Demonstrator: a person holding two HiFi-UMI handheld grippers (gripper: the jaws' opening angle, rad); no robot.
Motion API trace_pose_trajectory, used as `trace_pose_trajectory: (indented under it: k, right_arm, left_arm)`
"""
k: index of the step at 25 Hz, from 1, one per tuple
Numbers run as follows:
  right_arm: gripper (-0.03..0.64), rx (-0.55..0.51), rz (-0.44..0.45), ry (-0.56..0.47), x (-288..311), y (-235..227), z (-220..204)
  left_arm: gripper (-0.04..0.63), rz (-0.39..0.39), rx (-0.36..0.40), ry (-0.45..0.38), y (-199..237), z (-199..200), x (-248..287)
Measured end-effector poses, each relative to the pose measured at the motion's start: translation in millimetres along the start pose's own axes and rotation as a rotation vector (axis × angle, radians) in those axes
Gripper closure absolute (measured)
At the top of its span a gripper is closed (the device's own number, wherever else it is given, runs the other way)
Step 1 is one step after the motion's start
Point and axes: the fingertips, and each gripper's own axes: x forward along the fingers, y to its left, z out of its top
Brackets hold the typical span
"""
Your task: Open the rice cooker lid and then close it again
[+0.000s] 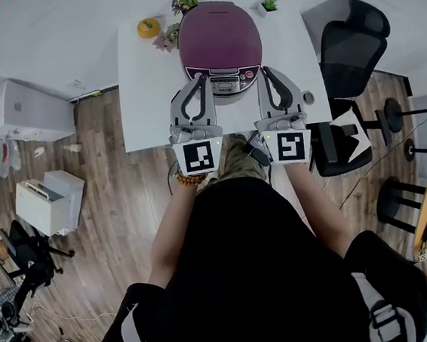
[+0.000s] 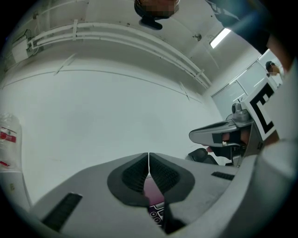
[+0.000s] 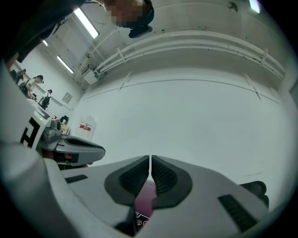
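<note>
The left gripper (image 1: 202,80) and the right gripper (image 1: 266,73) both have their jaws pressed together on nothing; only the cooker's maroon shows beyond the pads. The rice cooker (image 1: 218,37) stands straight ahead of them on the white table (image 1: 145,98), lid down. Its control panel (image 1: 227,84) faces the person and lies between the two tips. Neither tip looks nearer, and contact cannot be told. The next move probably turns on the lid's front edge, just above that panel.

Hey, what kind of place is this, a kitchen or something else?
Probably an office or lab workroom, not a kitchen: the purple rice cooker sits on a white desk, with black office chairs beside it and white boxes on the wood floor.
</note>
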Motion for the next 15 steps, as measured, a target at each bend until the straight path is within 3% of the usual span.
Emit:
trace_pose_trajectory:
  k: [15]
  right_arm:
    - [0.58,-0.024,0.002,0.037,-14,-7,-12]
  left_arm:
    - [0.571,0.025,-0.017,-0.01,4,-1,-9]
